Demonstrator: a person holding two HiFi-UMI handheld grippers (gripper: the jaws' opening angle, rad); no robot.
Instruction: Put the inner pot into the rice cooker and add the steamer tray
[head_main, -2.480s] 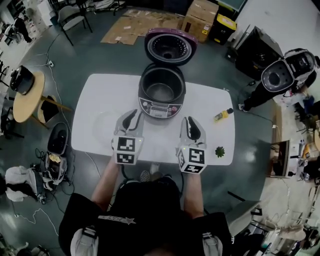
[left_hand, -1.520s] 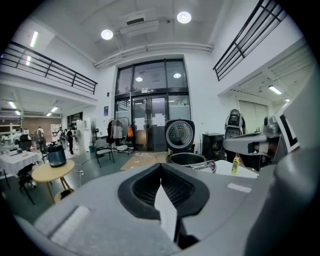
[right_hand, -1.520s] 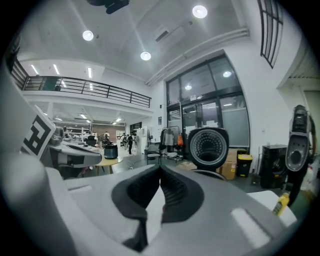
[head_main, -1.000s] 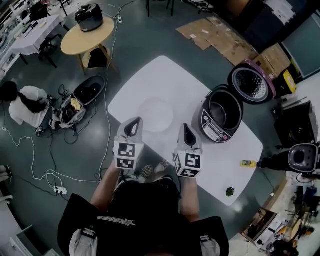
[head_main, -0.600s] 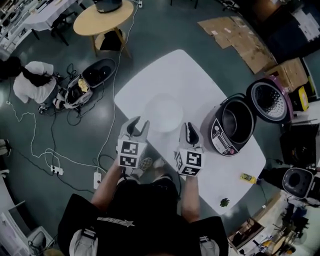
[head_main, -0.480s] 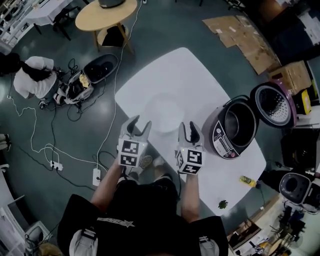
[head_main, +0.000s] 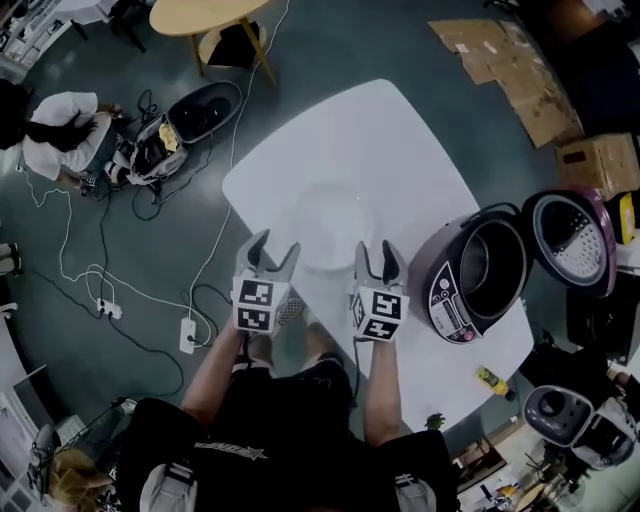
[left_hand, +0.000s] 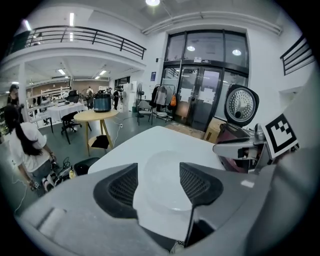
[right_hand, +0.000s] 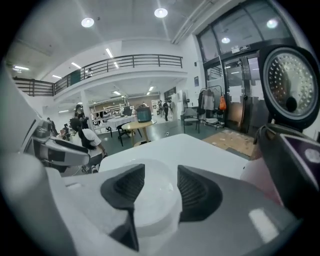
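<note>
ahead of just-opened left claw (head_main: 275, 247), steamer tray (head_main: 330, 225)

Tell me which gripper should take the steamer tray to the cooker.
Right, probably: the right gripper, jaws just opened, has the steamer tray between them, ungripped, and sits beside the open rice cooker. The left gripper, also just opened facing the tray, is on the far side.

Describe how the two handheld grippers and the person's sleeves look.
Left gripper and right gripper match: pale grey bodies, two tapering jaws lined with black mesh-textured pads, and each a white cube bearing black square markers. The person wears a black short-sleeved top.
</note>
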